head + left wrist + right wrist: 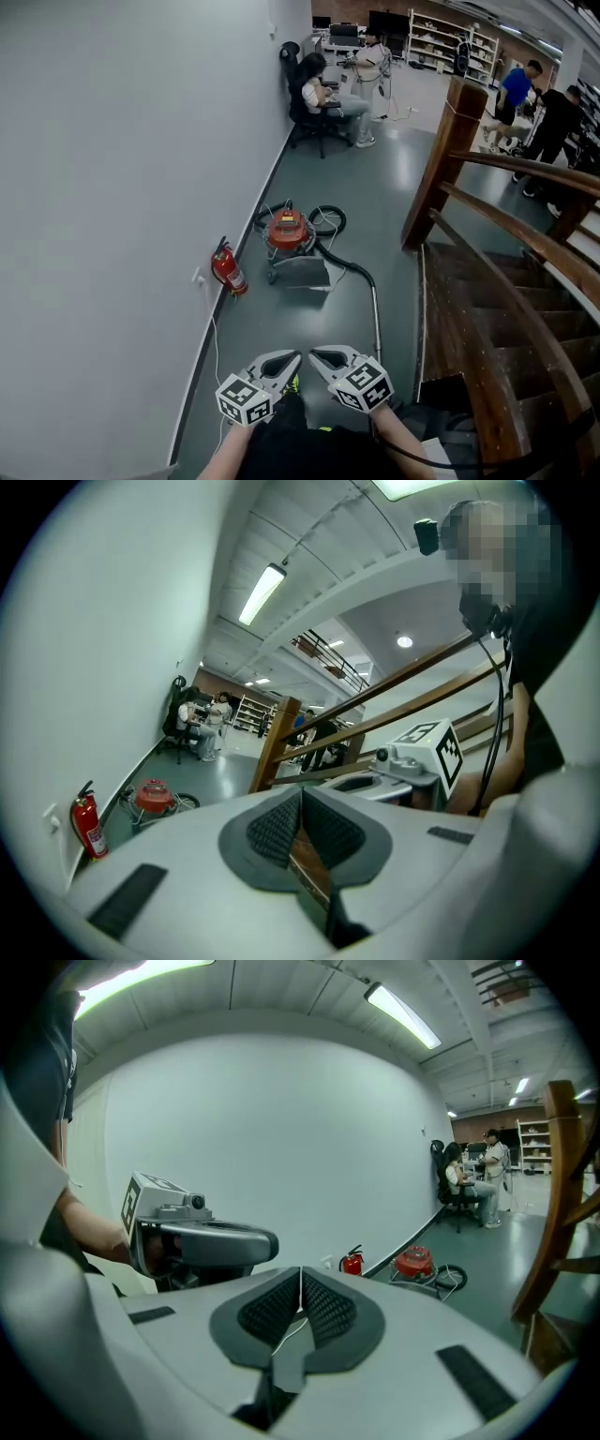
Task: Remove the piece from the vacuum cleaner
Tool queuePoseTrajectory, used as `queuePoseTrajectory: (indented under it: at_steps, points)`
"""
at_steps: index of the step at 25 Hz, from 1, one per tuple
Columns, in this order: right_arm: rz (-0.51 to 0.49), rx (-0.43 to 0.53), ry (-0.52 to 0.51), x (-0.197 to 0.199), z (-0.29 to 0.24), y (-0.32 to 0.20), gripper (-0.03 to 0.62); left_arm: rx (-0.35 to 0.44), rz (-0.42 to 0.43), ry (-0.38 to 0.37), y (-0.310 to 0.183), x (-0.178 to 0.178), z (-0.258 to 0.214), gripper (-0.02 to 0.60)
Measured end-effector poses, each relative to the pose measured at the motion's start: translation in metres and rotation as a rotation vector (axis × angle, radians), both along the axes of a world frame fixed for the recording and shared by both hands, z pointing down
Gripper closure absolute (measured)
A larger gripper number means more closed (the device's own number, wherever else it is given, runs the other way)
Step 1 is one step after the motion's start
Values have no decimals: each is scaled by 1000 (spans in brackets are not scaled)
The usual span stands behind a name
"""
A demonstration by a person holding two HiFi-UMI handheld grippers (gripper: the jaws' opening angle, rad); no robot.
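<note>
A red vacuum cleaner [288,232] stands on the grey floor some way ahead, near the white wall; it also shows as the red vacuum cleaner [153,796] and the red vacuum cleaner [413,1262] in the gripper views. Its black hose [349,263] curls back and joins a metal tube [377,319] that runs toward me. My left gripper [294,360] and right gripper [316,357] are held close together low in the head view, far short of the vacuum. Both are shut with nothing between the pads: left gripper [301,803], right gripper [300,1288].
A red fire extinguisher [228,268] stands against the wall left of the vacuum. A wooden staircase with a handrail [506,230] rises on the right. A person sits at a desk [323,94] further back, and others stand at the far right.
</note>
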State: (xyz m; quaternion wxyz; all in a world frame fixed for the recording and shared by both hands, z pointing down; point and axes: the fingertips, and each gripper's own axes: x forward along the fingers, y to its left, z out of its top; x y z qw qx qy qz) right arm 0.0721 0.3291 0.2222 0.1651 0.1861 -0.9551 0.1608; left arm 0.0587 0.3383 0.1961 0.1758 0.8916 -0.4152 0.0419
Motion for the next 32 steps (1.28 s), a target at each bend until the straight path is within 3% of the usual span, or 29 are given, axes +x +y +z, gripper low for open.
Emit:
queuePoseTrajectory:
  at_steps: [21,32]
  points:
    - [91,-59,53,-70,8,-133,577,-50,111,22,-140,-63,6,574]
    - [118,-40,82,-94,6,-173,577,-40,85,21,-175,-110,8,574]
